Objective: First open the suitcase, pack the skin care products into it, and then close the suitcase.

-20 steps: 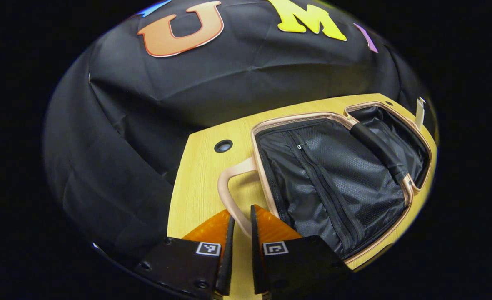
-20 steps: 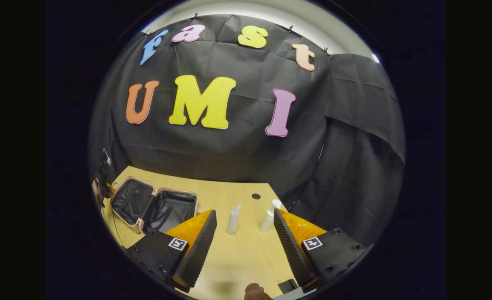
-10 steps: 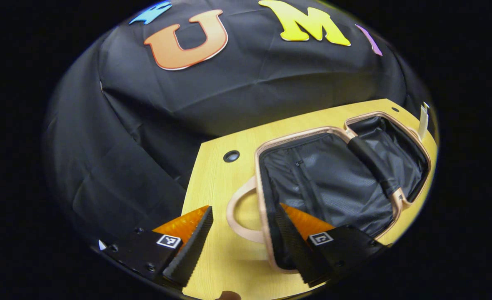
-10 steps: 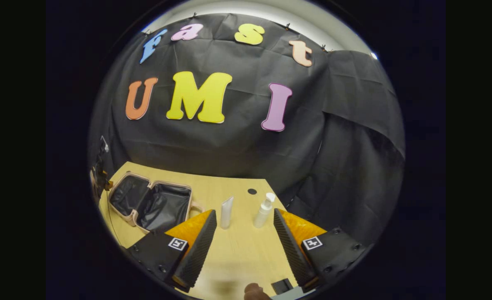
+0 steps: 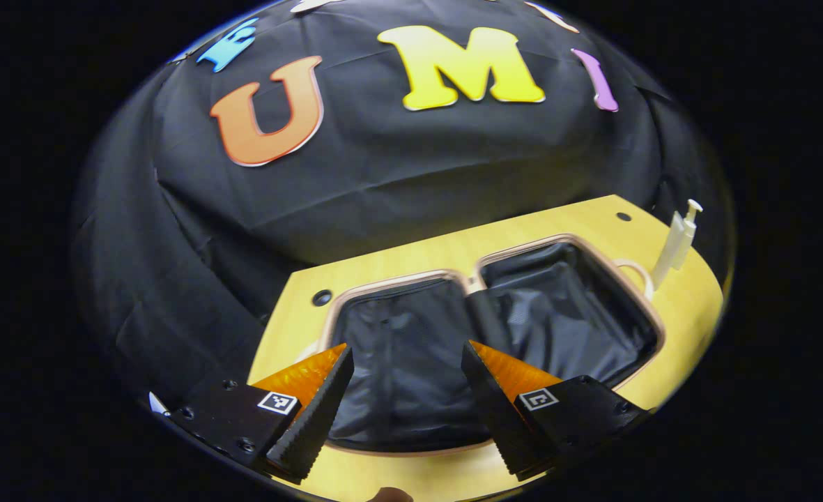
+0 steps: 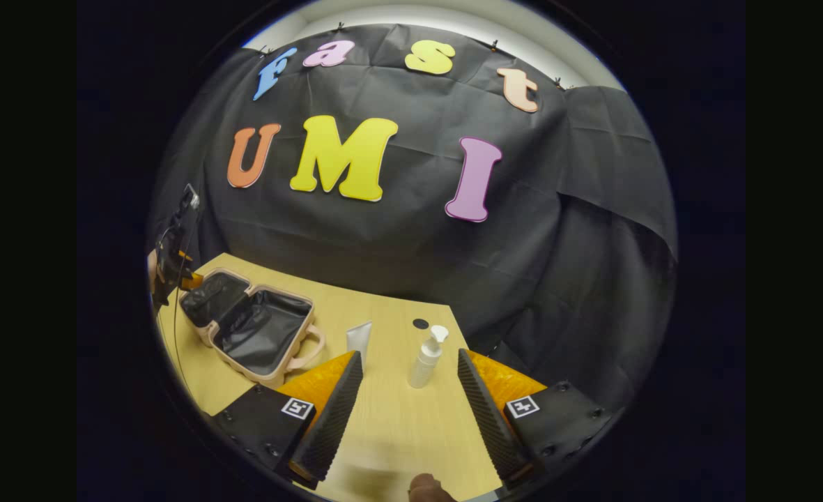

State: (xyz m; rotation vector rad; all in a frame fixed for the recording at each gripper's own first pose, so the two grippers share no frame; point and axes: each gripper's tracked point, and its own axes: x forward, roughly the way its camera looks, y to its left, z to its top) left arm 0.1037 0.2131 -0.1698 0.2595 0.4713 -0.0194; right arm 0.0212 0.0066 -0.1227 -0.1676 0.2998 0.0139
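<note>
I see the wooden surface (image 6: 397,425) first, and on it the pink suitcase (image 5: 495,335) lies wide open, both black halves facing up. I use the suitcase as my marker. My left gripper (image 5: 401,411) hangs just over its near edge, jaws spread wide with nothing between them. My right gripper (image 6: 404,411) is well away from the suitcase, jaws spread wide too, holding nothing. The white pump bottle (image 6: 426,357) stands upright, away from the suitcase on its handle side. The small white tube (image 6: 358,340) stands between the suitcase handle and the bottle, close to the handle
</note>
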